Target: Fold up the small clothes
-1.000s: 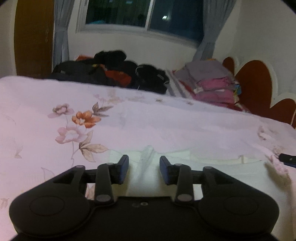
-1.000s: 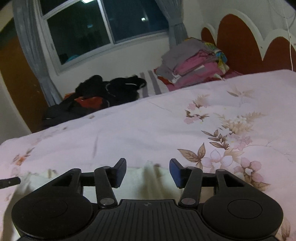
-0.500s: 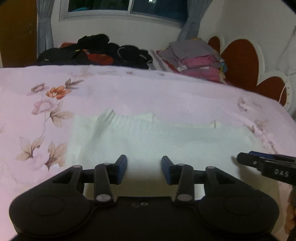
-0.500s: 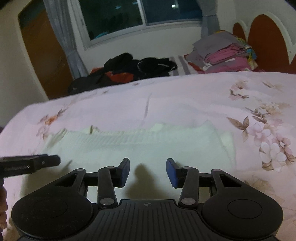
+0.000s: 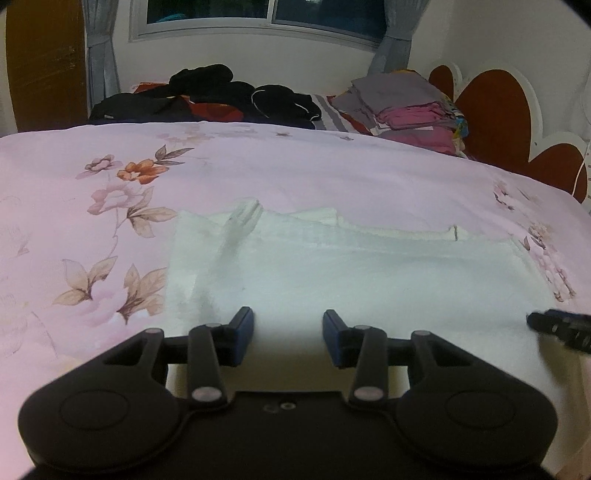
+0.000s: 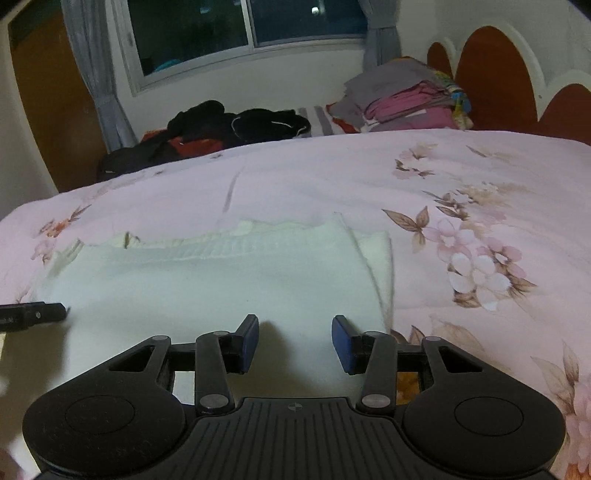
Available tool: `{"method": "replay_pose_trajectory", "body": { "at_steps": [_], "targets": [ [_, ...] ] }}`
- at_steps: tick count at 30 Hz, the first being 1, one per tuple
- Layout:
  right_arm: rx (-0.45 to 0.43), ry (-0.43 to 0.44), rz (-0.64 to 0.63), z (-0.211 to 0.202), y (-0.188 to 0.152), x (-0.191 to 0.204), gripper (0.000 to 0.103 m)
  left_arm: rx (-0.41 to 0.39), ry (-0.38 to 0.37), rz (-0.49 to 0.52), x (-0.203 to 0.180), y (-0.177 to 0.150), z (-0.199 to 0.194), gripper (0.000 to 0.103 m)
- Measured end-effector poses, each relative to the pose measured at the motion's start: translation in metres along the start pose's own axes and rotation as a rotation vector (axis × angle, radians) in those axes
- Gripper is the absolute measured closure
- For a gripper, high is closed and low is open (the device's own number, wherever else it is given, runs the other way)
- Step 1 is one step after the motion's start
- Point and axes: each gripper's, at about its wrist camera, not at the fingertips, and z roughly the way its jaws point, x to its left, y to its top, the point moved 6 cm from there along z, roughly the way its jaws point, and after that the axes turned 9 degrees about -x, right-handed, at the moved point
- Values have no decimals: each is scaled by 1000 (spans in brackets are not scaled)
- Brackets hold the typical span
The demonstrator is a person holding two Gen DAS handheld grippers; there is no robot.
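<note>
Left wrist view: looks down over a white garment (image 5: 351, 277) spread flat on a pink floral quilt (image 5: 295, 170). Garment wide, lying crosswise, far edge ragged with a ribbed band and a small raised fold near its left end. Left side edge just beside the printed leaves and flowers. Left gripper (image 5: 288, 328) above the near part of the garment, towards its left side, pointing steeply down. Jaws moderately apart, blue pads facing each other, only flat cloth showing in the gap, nothing pinched. At the right edge, blurred, the dark tip of the right gripper, over the garment's right end.

Right wrist view: same garment from its other end, right side edge doubled into a narrow layered strip beside a big flower print. Right gripper (image 6: 295, 332) above the near part of the cloth, close to that right edge, also aimed steeply down. Jaws parted to about the same middling width, pads clear of the cloth, nothing gripped. At far left, one dark finger of the left gripper, low over the garment's left part.

Beyond the quilt: dark clothes (image 5: 221, 96) in a loose heap, a folded stack (image 5: 406, 107) of grey and pink cloth to its right, a red scalloped headboard (image 5: 495, 107), a window (image 5: 258, 11) with grey curtains.
</note>
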Motion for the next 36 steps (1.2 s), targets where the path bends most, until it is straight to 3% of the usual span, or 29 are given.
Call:
{"method": "replay_pose_trajectory", "body": {
  "at_steps": [6, 14, 20, 28, 36],
  "targets": [
    [-19, 4, 42, -9, 3, -1, 58, 4, 9, -5, 4, 0, -8, 62],
    [-27, 52, -21, -31, -12, 26, 58, 3, -36, 1, -9, -18, -35, 58],
    [-10, 30, -123, -20, -28, 34, 58, 26, -22, 25, -5, -33, -26, 59],
    [-2, 111, -85, -46, -35, 46, 58, 55, -7, -19, -7, -38, -44, 57],
    [35, 93, -137, -48, -55, 58, 58, 72, 8, 29, -7, -48, -50, 56]
  ]
}}
